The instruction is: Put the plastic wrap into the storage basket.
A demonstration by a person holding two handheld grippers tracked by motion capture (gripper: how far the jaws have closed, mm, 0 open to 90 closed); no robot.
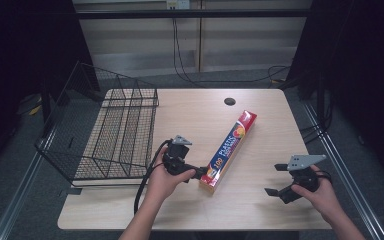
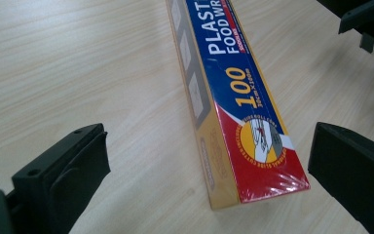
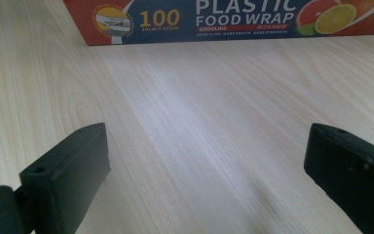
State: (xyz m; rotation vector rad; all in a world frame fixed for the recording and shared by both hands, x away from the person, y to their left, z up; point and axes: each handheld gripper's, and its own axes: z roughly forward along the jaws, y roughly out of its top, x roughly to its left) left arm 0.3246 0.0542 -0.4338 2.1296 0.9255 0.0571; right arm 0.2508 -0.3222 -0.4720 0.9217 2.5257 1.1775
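A box of plastic food wrap [image 1: 228,151] lies diagonally at the centre of the table [image 1: 260,210], lower end toward the person. The left gripper [image 1: 200,173] sits at that end, jaws spread wide on either side of it and gripping nothing, apparently lined up to close. The right gripper [image 1: 275,180], lower right, waits wide open and empty. A wire basket [image 1: 107,135] stands at the left, a likely destination.

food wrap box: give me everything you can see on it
The food wrap box is a long, narrow carton, glossy as if film-wrapped, blue top with red ends, yellow-tan side, printed "PLASTIC FOOD WRAP", "100" and citrus slices. It looks closed and lies flat, diagonally on the wooden table, right of the wire basket. The left hand-held gripper brackets its near end, jaws open, not touching.
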